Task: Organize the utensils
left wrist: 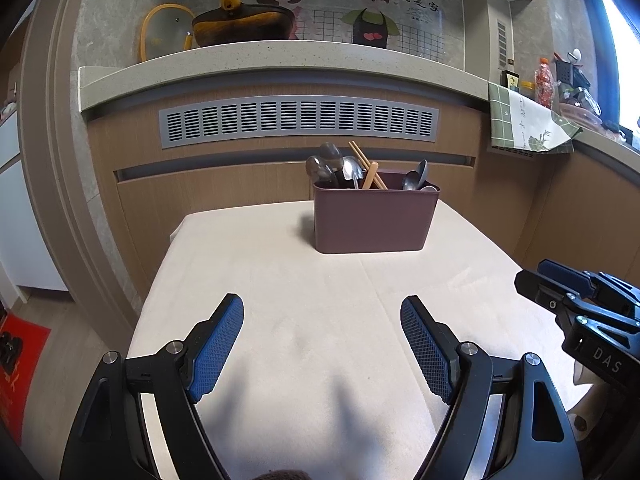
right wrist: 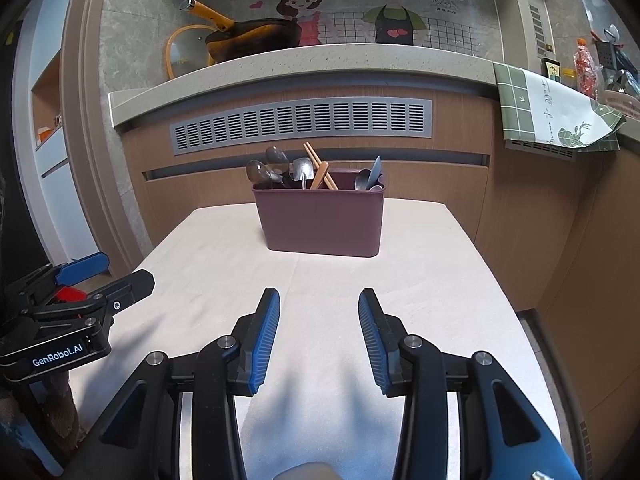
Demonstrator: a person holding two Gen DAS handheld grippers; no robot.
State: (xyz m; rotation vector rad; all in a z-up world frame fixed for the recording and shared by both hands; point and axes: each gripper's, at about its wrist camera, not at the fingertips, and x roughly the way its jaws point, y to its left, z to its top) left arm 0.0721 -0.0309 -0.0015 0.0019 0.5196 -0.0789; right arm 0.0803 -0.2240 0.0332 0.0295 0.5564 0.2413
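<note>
A maroon utensil holder (left wrist: 374, 220) (right wrist: 320, 220) stands at the far side of the cloth-covered table (left wrist: 300, 280) (right wrist: 420, 264). Metal spoons (left wrist: 326, 166) (right wrist: 266, 170) and wooden chopsticks (left wrist: 366, 168) (right wrist: 319, 170) stand in its left part, more spoons (left wrist: 416, 178) (right wrist: 370, 178) in its right part. My left gripper (left wrist: 322, 308) is open and empty over the near table; it also shows in the right wrist view (right wrist: 106, 270). My right gripper (right wrist: 319, 300) is open and empty, beside it; it also shows in the left wrist view (left wrist: 532, 276).
A stone counter (left wrist: 280, 64) runs behind the table, with a wok (left wrist: 240, 24), a glass lid (left wrist: 168, 32) and a hanging green checked cloth (left wrist: 524, 120). Bottles and jars (left wrist: 544, 80) stand at the far right. A vent grille (left wrist: 300, 120) is in the cabinet front.
</note>
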